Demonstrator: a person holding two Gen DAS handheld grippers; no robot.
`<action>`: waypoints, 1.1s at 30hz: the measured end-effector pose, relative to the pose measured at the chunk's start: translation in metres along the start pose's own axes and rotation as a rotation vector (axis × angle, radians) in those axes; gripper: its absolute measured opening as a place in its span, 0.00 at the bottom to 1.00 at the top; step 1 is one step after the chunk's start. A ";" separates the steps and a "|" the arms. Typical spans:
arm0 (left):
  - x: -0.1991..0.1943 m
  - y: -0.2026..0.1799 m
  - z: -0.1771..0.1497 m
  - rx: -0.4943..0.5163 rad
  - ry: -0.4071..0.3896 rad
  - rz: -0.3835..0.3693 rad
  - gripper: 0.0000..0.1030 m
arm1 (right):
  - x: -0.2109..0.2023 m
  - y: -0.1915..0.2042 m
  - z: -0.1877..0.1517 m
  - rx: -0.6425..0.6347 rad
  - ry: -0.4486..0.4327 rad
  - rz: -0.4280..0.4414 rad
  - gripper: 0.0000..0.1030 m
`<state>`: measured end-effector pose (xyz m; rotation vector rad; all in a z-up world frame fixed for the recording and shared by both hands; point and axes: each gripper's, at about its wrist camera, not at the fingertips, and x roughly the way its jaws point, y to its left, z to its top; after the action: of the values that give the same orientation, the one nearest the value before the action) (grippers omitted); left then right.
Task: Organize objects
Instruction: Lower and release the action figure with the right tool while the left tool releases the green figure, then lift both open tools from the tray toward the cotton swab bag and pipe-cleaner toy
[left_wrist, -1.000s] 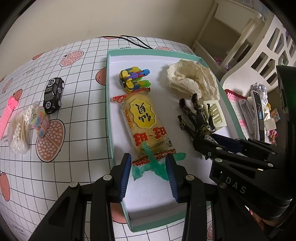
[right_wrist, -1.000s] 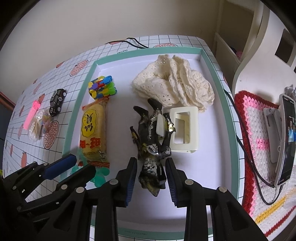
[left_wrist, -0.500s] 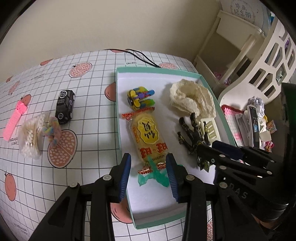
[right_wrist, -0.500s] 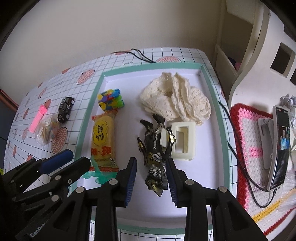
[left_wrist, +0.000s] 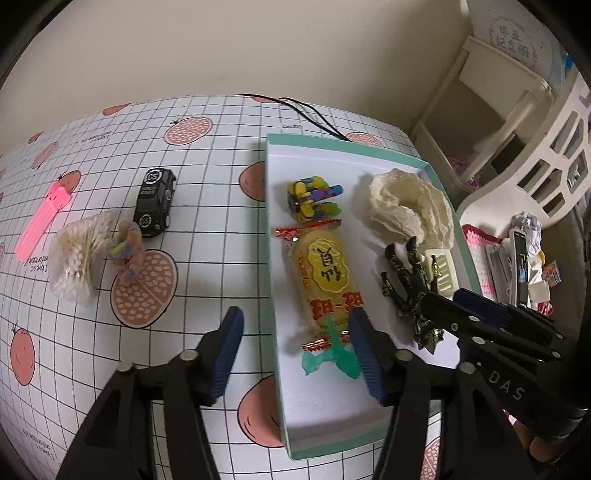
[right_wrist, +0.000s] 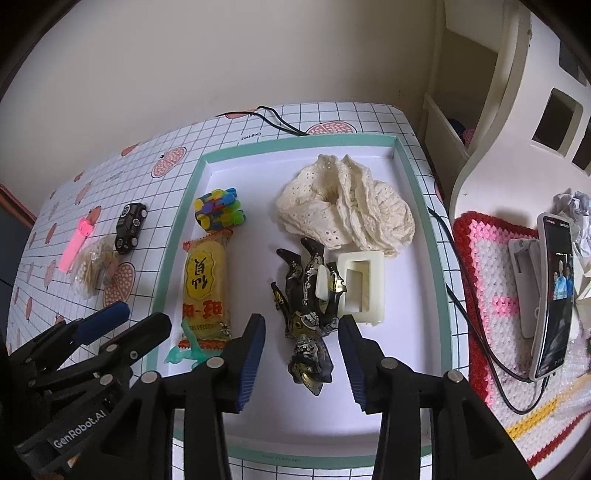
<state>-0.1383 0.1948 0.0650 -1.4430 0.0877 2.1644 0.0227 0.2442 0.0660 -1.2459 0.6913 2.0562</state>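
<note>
A teal-rimmed white tray (left_wrist: 347, 146) (right_wrist: 295, 142) holds a yellow snack pack (left_wrist: 325, 277) (right_wrist: 205, 284), a colourful block toy (left_wrist: 312, 199) (right_wrist: 219, 208), a cream lace cloth (left_wrist: 410, 210) (right_wrist: 343, 210), a white plastic frame (right_wrist: 364, 286), a black-and-gold figure (right_wrist: 308, 306) (left_wrist: 408, 288) and a small green toy (left_wrist: 332, 358). My left gripper (left_wrist: 295, 332) hangs open and empty over the tray's left rim. My right gripper (right_wrist: 302, 332) is open above the figure's lower half, which lies on the tray floor.
Left of the tray on the checked tablecloth lie a black toy car (left_wrist: 155, 203), a bag of cotton swabs (left_wrist: 74, 258), a pastel scrunchie (left_wrist: 127, 251) and a pink comb (left_wrist: 44, 221). A phone on a stand (right_wrist: 554, 288) and a white shelf (right_wrist: 517, 110) are to the right.
Both grippers have pulled up and back from the tray and their jaws have widened. The left one has shifted left, off the green toy. The tray's contents have not moved.
</note>
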 end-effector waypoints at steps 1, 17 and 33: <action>0.000 0.002 0.000 -0.008 -0.001 0.003 0.65 | 0.000 0.000 0.000 0.002 -0.001 -0.002 0.51; 0.002 0.025 -0.003 -0.079 -0.009 0.054 0.87 | 0.005 -0.002 -0.001 0.009 -0.002 -0.006 0.73; 0.002 0.039 -0.004 -0.130 -0.027 0.087 0.98 | 0.009 -0.002 -0.002 0.015 -0.001 -0.002 0.97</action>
<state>-0.1538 0.1611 0.0526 -1.5064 -0.0001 2.2961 0.0225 0.2466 0.0570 -1.2361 0.7040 2.0465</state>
